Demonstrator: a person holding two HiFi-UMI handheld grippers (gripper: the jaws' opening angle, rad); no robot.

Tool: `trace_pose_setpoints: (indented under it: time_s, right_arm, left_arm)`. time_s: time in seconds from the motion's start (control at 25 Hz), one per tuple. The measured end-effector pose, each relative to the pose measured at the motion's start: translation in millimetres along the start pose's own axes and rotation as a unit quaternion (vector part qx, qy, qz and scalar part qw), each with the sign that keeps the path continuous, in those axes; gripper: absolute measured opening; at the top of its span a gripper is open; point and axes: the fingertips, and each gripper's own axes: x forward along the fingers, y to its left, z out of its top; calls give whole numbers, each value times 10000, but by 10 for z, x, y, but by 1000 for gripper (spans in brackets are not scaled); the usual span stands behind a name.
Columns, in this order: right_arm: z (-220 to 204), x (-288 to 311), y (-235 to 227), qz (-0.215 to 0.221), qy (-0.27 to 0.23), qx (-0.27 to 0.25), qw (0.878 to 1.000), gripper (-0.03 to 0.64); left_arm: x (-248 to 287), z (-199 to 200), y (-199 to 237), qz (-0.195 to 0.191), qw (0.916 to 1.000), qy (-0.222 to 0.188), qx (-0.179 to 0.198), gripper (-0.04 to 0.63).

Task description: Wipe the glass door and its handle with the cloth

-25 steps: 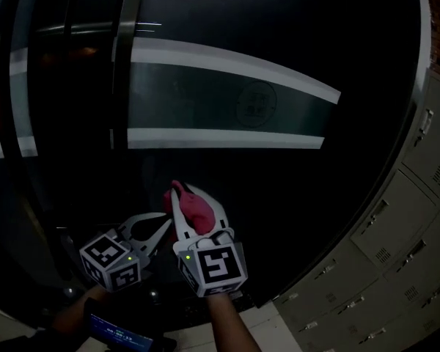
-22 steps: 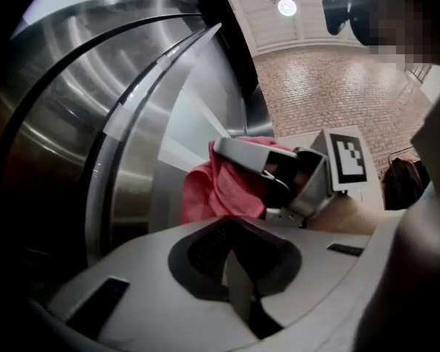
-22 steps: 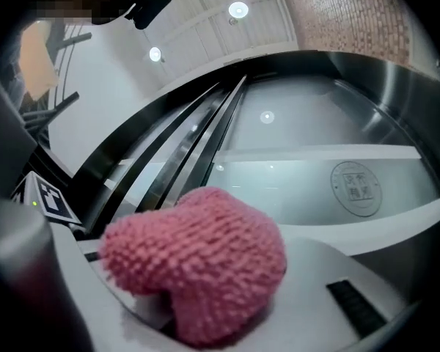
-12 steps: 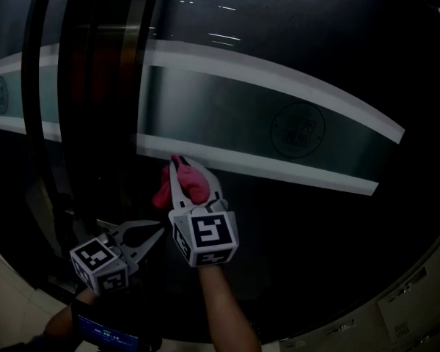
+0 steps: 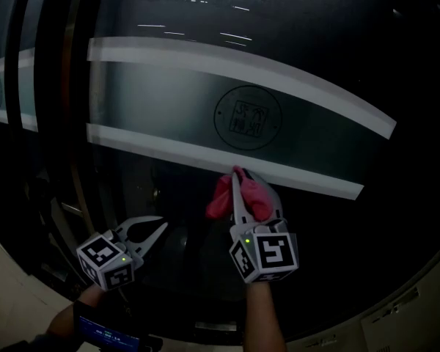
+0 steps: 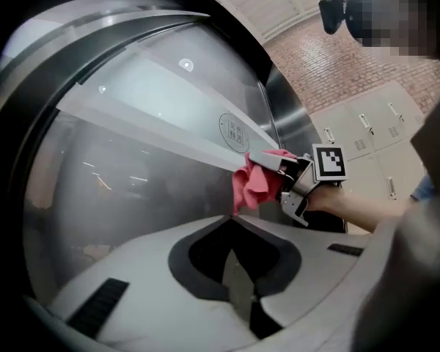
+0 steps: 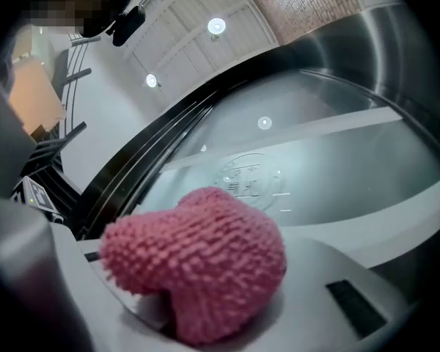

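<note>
The dark glass door (image 5: pixel 337 64) carries a frosted band (image 5: pixel 169 101) with a round logo (image 5: pixel 248 118). My right gripper (image 5: pixel 239 176) is shut on a pink cloth (image 5: pixel 221 198), which it presses against the glass at the band's lower edge, just below the logo. The left gripper view shows the same cloth (image 6: pixel 249 185) and the right gripper (image 6: pixel 290 173) against the band. In the right gripper view the cloth (image 7: pixel 198 262) fills the space between the jaws. My left gripper (image 5: pixel 163 226) hangs lower left, shut and holding nothing, its tips (image 6: pixel 232 218) near the glass.
Dark vertical door bars (image 5: pixel 15 79) run down the left side. Grey lockers (image 5: pixel 418 321) stand to the right of the door, also lockers (image 6: pixel 367 134) under a brick wall (image 6: pixel 337 57). Pale floor (image 5: pixel 11 299) shows at lower left.
The right gripper has slid the cloth to the right along the band's lower edge, from near the door's left bars to under the logo. The left gripper stayed low.
</note>
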Motion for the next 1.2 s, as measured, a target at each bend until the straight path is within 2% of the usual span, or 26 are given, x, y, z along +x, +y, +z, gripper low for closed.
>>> trace_pose_setpoints:
  time_s: [0.2, 0.32, 0.52, 0.68, 0.8, 0.92, 1.04, 1.2]
  right_arm:
    - [18, -664, -1149, -913, 191, -231, 9954, 49]
    - [21, -979, -1642, -1326, 260, -286, 9904, 49]
    - [-37, -1273, -2112, -1751, 408, -385, 9829, 49]
    - [-73, -1302, -2212, -1885, 401, -319, 9807, 49]
    - [-81, -1276, -2118, -1930, 385, -361, 9798, 49]
    - [-9, -1179, -1736, -1785, 223, -425, 9828, 49]
    - [36, -951, -1081, -1311, -92, -351, 9907, 49]
    - [-151, -498, -6, -390, -377, -59, 9985, 49]
  left_arm:
    - [302, -140, -169, -3, 9999, 107, 19, 8]
    - [395, -187, -201, 57, 9999, 131, -2, 8]
    - [467, -296, -174, 113, 9998, 169, 73, 8]
    - [448, -324, -140, 119, 9997, 186, 145, 8]
    - [359, -283, -82, 187, 9996, 175, 130, 8]
    - [231, -267, 47, 285, 9993, 162, 187, 8]
    - [53, -246, 200, 413, 9988, 133, 225, 8]
    - [-214, -151, 365, 597, 9979, 80, 219, 8]
